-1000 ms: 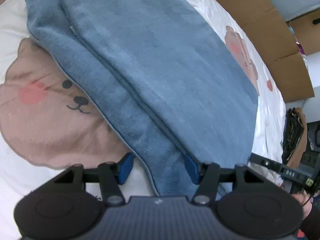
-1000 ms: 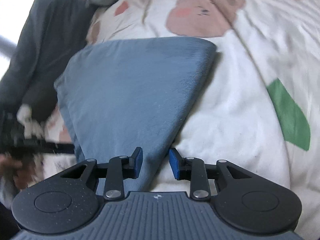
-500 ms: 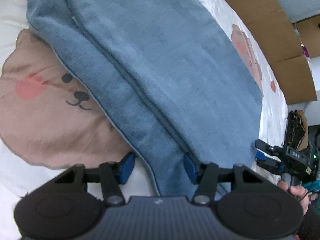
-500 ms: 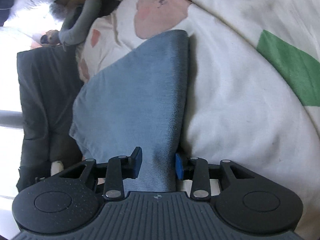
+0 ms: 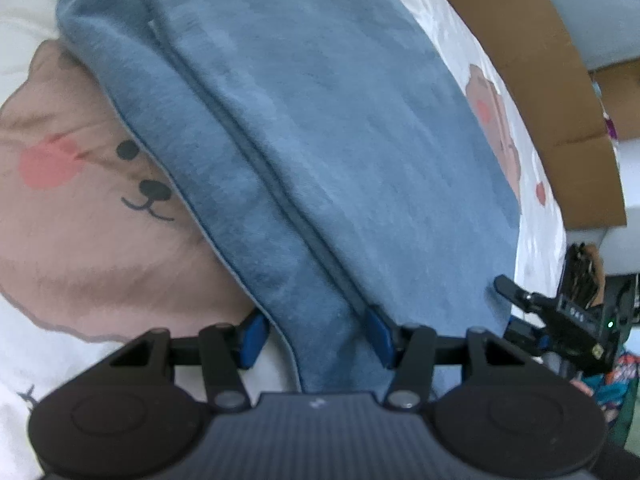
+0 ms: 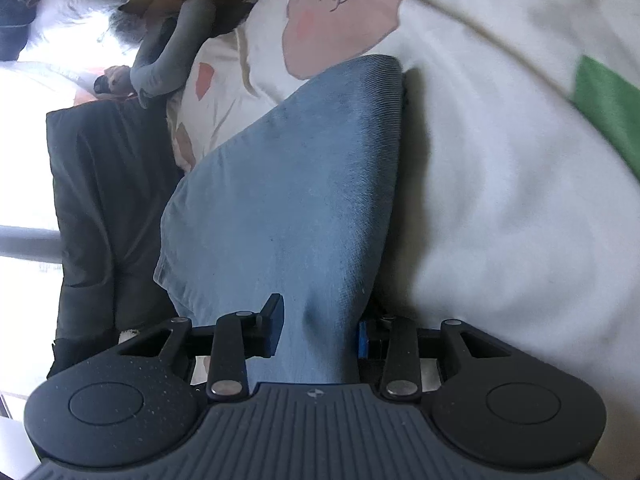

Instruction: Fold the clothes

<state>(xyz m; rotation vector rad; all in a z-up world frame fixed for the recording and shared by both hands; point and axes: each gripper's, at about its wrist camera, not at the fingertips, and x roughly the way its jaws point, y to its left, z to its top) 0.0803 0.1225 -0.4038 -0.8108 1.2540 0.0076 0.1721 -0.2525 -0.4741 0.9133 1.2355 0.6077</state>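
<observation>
Left tool (image 5: 316,338) spread wide, blue garment (image 5: 320,140) lying between its fingers. Right tool (image 6: 318,334) likewise spread around the garment's folded edge; bedsheet (image 6: 500,200) beyond.

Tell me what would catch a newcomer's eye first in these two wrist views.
The blue garment fills the middle of both views, spread on a white bedsheet printed with a pink bear face at the left wrist view's left. Its near edge runs between the fingers of the left gripper and the right gripper. Brown cardboard lines the bed's far side.
</observation>
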